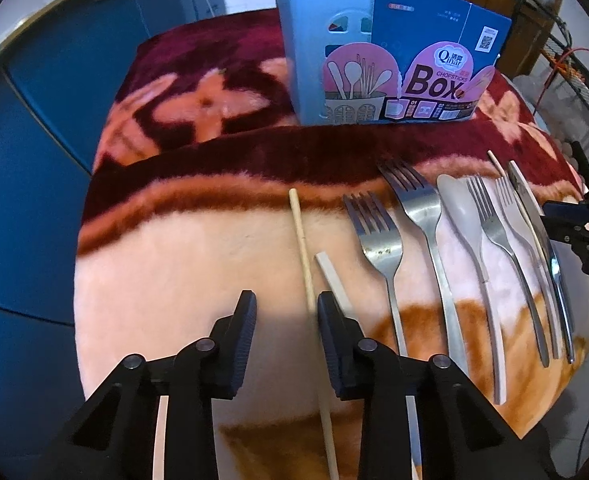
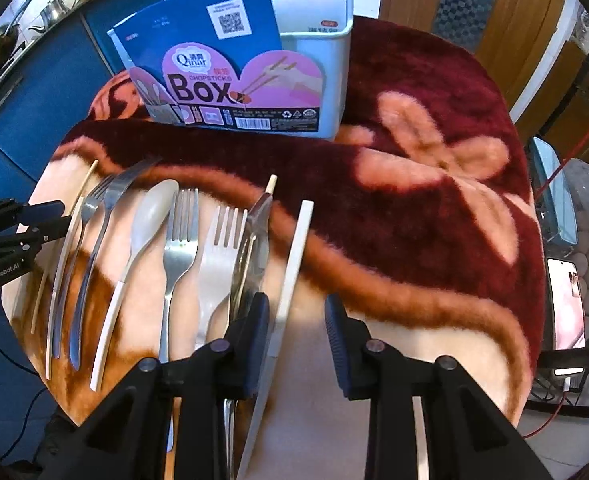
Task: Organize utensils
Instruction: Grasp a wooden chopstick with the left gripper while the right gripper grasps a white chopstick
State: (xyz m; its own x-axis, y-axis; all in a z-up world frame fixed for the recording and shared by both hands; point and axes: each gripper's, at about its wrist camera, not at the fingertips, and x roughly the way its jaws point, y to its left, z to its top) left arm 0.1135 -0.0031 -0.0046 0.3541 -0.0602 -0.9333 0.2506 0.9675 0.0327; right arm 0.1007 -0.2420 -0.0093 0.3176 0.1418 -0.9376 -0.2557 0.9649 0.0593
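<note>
Utensils lie in a row on a round table under a plush red and pink blanket. My left gripper points down at the row's left end and is open. A wooden chopstick runs between its fingers, close to the right one; a white chopstick lies just outside. My right gripper is open over the row's right end, with a white chopstick between its fingers next to the left one. Forks, a grey spoon and a knife lie between the two grippers.
A pale blue utensil holder with a blue and pink "Chopsticks Box" card stands upright at the back of the table. Blue cabinets lie beyond the left edge. A lit phone and wire racks stand off the right edge.
</note>
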